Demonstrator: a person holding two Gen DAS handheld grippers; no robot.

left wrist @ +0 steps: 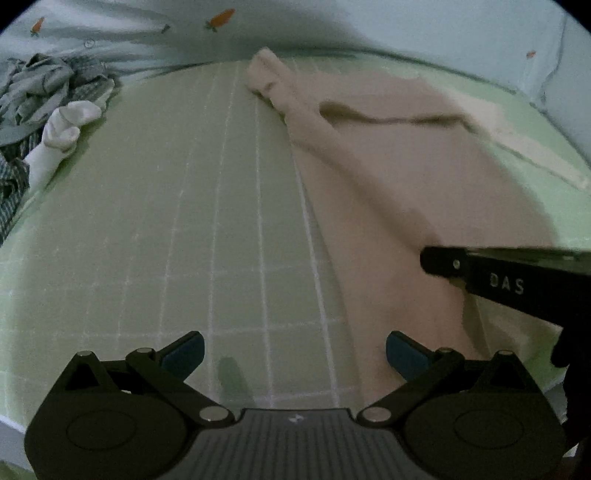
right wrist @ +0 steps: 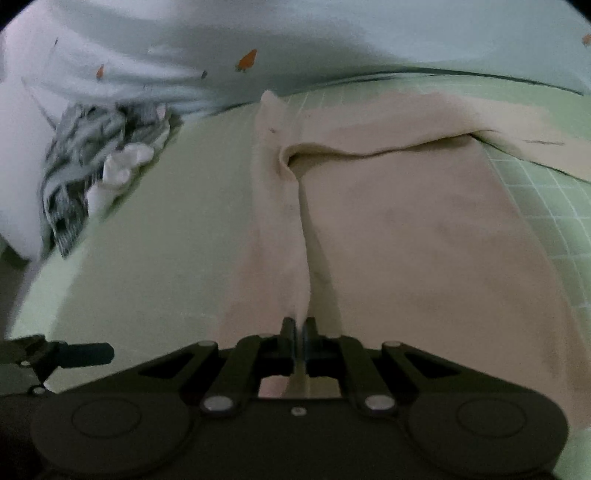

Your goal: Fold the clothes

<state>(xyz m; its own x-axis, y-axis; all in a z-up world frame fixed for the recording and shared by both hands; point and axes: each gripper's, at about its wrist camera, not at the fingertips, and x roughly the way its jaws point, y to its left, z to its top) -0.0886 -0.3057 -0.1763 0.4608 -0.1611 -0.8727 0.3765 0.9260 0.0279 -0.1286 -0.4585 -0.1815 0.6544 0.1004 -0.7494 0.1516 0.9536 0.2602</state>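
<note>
A beige garment (left wrist: pixel 388 177) lies spread on the green grid mat (left wrist: pixel 166 221), reaching from the far edge to the near right. My left gripper (left wrist: pixel 293 354) is open and empty, low over bare mat just left of the garment. My right gripper (right wrist: pixel 299 328) is shut on a raised ridge of the beige garment (right wrist: pixel 388 221) at its near edge, and it also shows at the right of the left wrist view (left wrist: pixel 439 262). The left gripper's tip (right wrist: pixel 85 352) shows at the lower left of the right wrist view.
A heap of grey checked clothes (left wrist: pixel 40 88) with a white sock (left wrist: pixel 62 129) lies at the mat's far left; it also shows in the right wrist view (right wrist: pixel 88 158). A pale blue sheet with carrot prints (left wrist: pixel 332 22) runs along the back.
</note>
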